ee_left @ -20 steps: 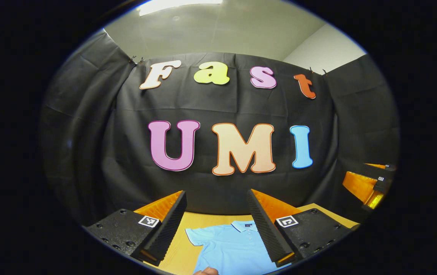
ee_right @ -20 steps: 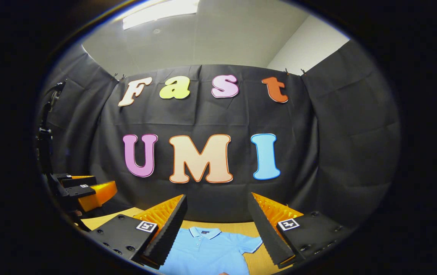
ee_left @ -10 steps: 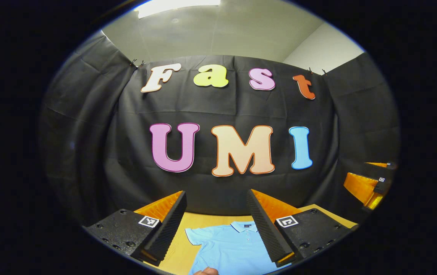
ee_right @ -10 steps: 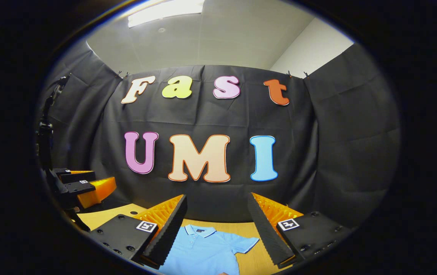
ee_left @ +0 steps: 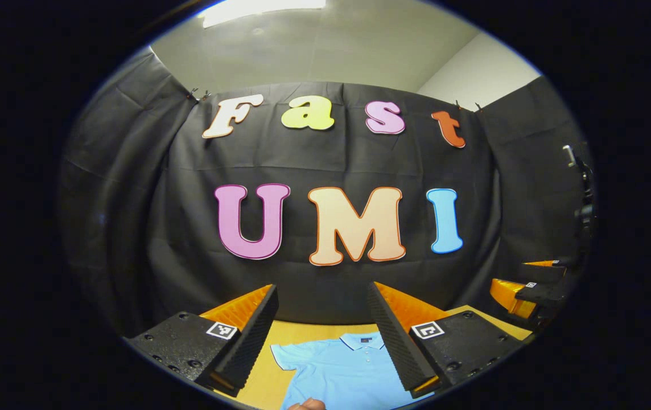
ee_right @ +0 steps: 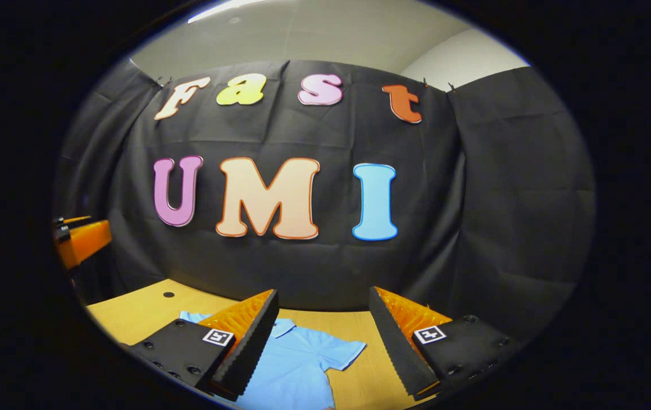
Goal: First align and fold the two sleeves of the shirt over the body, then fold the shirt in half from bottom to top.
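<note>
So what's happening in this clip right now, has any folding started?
Not yet. A light blue polo shirt lies flat, collar away from the cameras, on a wooden table, with both short sleeves spread out unfolded. A person holds a gripper in each hand; the left gripper and the right gripper both hang open above the shirt, touching nothing. A fingertip shows at the near edge of the shirt.
</note>
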A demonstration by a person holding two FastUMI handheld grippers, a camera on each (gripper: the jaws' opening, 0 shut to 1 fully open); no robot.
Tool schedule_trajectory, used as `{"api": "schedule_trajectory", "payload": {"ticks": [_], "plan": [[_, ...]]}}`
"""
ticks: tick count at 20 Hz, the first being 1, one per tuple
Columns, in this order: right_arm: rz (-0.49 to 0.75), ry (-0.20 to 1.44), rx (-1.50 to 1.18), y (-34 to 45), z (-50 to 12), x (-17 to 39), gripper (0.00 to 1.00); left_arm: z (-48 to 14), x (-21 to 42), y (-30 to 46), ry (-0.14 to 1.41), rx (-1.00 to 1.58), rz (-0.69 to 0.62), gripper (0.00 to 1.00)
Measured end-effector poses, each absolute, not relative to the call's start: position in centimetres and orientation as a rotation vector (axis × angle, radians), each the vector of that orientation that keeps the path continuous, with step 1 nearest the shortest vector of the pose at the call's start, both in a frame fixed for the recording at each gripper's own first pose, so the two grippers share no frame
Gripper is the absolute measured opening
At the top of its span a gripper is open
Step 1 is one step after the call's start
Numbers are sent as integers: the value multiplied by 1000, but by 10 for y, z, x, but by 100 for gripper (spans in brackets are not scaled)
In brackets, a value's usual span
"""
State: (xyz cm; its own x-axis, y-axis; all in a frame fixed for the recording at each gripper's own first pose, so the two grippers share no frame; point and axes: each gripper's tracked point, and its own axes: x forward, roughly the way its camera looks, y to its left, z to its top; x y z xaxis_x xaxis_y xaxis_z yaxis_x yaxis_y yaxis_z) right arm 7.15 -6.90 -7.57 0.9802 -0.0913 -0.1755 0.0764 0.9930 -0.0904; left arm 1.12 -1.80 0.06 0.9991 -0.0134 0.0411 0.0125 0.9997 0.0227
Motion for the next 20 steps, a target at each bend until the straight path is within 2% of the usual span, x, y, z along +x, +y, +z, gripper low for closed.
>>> {"api": "schedule_trajectory", "payload": {"ticks": [11, 20], "plan": [[-195, 417, -109, -119, -225, 161, 99, -33, 56, 22, 39, 41, 3, 94], [-268, 581, -110, -150, -321, 188, 99, -60, 76, 43, 100, 39, 38, 95]]}}
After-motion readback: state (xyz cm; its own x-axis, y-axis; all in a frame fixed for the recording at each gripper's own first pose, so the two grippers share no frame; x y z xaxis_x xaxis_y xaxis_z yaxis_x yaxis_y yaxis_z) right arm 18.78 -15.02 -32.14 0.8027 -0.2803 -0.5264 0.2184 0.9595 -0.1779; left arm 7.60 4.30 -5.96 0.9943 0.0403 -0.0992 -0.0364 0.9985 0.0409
